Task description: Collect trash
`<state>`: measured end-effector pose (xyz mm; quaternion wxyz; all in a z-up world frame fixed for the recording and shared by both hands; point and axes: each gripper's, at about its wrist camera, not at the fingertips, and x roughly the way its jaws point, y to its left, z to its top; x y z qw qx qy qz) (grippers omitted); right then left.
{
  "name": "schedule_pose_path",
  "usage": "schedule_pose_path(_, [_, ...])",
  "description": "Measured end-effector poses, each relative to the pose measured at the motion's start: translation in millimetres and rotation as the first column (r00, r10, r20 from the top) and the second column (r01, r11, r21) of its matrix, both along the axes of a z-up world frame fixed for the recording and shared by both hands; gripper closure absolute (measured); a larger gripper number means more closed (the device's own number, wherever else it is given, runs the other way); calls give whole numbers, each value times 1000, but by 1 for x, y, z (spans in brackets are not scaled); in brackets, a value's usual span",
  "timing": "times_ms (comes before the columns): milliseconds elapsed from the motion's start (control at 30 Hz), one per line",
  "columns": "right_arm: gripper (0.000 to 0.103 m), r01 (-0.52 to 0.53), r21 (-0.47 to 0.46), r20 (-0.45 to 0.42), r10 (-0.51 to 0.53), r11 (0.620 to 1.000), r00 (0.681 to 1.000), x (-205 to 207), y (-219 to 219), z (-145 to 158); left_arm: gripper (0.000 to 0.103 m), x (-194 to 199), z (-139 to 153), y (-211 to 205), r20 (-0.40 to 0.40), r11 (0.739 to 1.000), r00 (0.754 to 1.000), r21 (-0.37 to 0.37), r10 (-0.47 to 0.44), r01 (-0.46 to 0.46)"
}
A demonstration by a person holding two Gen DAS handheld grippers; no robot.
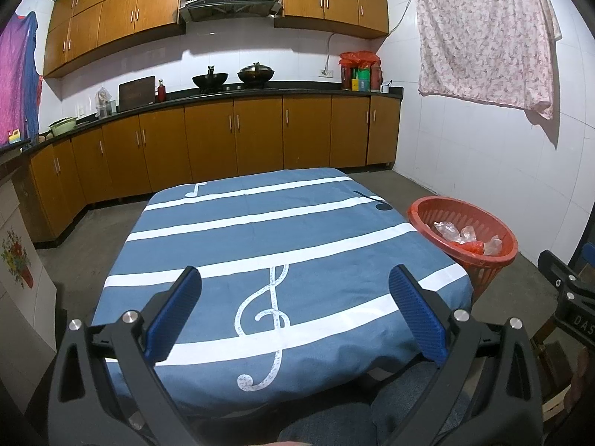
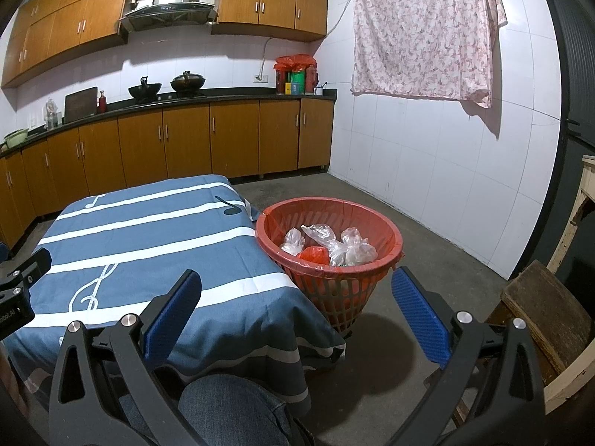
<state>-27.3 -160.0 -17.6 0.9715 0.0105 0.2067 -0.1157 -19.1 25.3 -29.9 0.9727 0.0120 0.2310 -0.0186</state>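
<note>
Nearest the lens, the left gripper (image 1: 295,297) was held with its jaws spread wide and nothing between them, above the near end of a table covered by a blue cloth (image 1: 260,230) printed with white stripes and a treble clef (image 1: 266,319). No trash was seen on the cloth. Further right, the right gripper (image 2: 296,299) was likewise held released and empty, its left finger over the cloth's corner and its right finger over the concrete floor (image 2: 427,260). Between those fingers and beyond them, a red basket (image 2: 390,239) lined with a red bag was set on the floor just beside the table's right edge. Crumpled clear plastic bags (image 2: 334,243) and a red scrap (image 2: 314,254) were seen lying inside it. A wooden stool (image 2: 546,308) was seen at the far right.
</note>
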Motion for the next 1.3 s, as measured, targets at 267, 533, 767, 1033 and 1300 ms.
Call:
schedule_pose_path(267, [2,0,1,-1,0,1000,1000,-1,-1,0,4,0,0,1,-1,1000,1000,1,-1,1])
schedule_pose_path(533, [2,0,1,-2,0,1000,1000,-1,-1,1,4,1,0,1,-2,1000,1000,0,-1,1])
schedule_pose_path(767, [2,0,2,-3,0,1000,1000,-2,-2,1,4,1,0,2,-3,1000,1000,0,-2,2])
schedule_pose_path(1033, [2,-1,2,-3,1,1000,1000,-1,-3,2,4,1,1,3,-2,1000,1000,0,-1,1])
schedule_pose_path(1300, [2,0,3,-4,0,1000,1000,-2,-3,2,4,2,0,4,-8,1000,1000,-3,-2,2])
